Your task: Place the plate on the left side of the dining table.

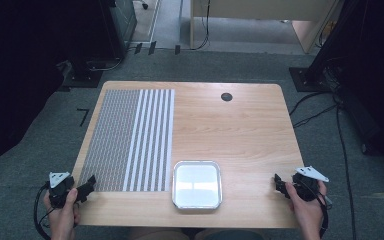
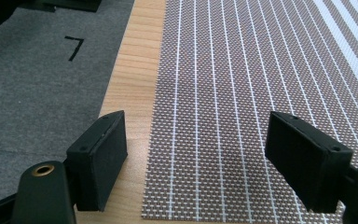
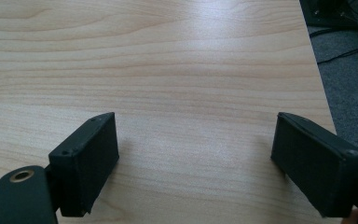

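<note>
Grey carpet point(image 1: 240, 65) ran all around the room, with dark stands and cables at the sides. On it stood the wooden table point(image 1: 245, 130), the biggest thing I had to work with, and most of its top was bare.

Next in size was the woven placemat point(image 1: 130, 140). It lay flat on the left half of the table, with its near edge close to the table's front edge. One part of it had fine thin lines and the other part had wide white stripes. Nothing sat on it.

Smaller than that was the square silver tray point(image 1: 197, 184). It sat near the front edge, just beside the mat's right corner, and it looked empty. A little dark round hole point(image 1: 226, 97) showed far back on the table.

Then came my two tools. My left gripper point(image 1: 86, 188) hung at the mat's near left corner. In the left gripper view its jaws stood wide apart above the mat's edge point(image 2: 205, 140) — nothing was between them and they pressed on nothing. My right gripper point(image 1: 278, 184) was well apart from it, near the table's right edge. In the right gripper view its jaws were wide open too, with only bare wood point(image 3: 191, 93) under them.

So I judged the job had hardly begun. The mat was untouched and still flat, and the tray had not been picked up. Taking hold of the mat's corner looked like the first step — all the rest was still to do.
</note>
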The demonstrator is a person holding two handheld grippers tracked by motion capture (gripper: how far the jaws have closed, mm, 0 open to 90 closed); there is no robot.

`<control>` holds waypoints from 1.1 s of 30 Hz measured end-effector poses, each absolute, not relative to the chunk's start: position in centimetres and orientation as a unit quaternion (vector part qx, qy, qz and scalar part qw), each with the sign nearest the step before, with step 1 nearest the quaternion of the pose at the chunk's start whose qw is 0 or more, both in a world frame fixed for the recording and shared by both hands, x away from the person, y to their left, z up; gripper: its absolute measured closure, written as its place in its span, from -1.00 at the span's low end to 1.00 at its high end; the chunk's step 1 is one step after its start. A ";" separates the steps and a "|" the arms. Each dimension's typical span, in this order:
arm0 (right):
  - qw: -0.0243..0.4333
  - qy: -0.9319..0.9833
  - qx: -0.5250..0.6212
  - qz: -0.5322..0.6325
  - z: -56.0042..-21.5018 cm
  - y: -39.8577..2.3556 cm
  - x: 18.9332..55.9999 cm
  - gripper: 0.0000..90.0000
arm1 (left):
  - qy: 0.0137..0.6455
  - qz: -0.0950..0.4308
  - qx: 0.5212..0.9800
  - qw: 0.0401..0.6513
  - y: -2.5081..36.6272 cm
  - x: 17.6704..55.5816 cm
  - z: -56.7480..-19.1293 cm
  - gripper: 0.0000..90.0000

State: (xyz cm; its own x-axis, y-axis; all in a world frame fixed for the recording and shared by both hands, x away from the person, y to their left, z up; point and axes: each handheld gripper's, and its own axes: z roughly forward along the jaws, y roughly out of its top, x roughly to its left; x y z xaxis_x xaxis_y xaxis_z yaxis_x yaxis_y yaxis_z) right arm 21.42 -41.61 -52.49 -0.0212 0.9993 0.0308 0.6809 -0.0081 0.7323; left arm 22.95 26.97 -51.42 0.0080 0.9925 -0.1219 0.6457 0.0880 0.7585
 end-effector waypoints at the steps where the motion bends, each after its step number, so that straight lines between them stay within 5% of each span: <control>1: 0.269 0.651 0.646 0.295 -52.5 -41.6 21.4 -0.69 | 0.656 0.257 0.624 0.338 27.0 22.9 -51.4 -0.54; 33: 0.265 0.624 0.647 0.349 -51.0 -40.7 21.0 -0.67 | 0.651 0.277 0.604 0.367 24.9 23.0 -49.6 -0.53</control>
State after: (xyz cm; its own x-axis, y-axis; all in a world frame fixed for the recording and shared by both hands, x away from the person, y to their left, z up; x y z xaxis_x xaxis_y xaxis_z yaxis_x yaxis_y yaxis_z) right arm 21.03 -40.68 -51.03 -0.0220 0.9924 0.1214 0.6220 -0.0815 0.7788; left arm 22.97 24.85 -49.57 -0.0013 0.9897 -0.1430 0.5840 0.1168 0.8033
